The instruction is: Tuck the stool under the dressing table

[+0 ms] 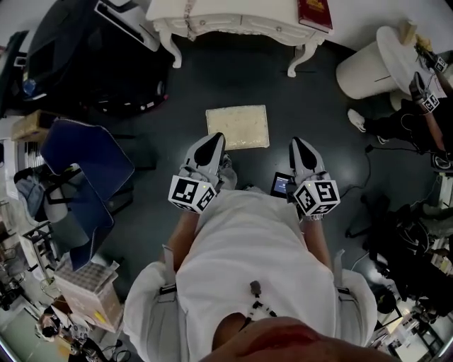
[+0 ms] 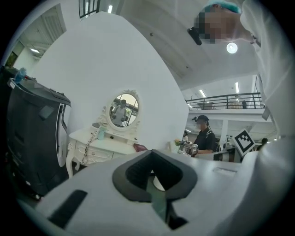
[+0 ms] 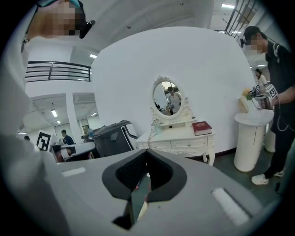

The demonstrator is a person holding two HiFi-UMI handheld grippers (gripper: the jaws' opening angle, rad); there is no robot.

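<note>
Now left gripper (image 1: 214, 138) and right gripper (image 1: 296, 143), closed, point seemingly level toward stool (image 1: 238, 126)

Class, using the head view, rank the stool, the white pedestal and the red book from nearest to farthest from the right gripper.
1. stool, on the floor just ahead and left of the right gripper.
2. white pedestal, further off to its right.
3. red book, farthest, on the dressing table's right end.

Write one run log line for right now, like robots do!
stool: on floor, not yet under dressing table | left hand-held gripper: shut, empty | right hand-held gripper: shut, empty
</note>
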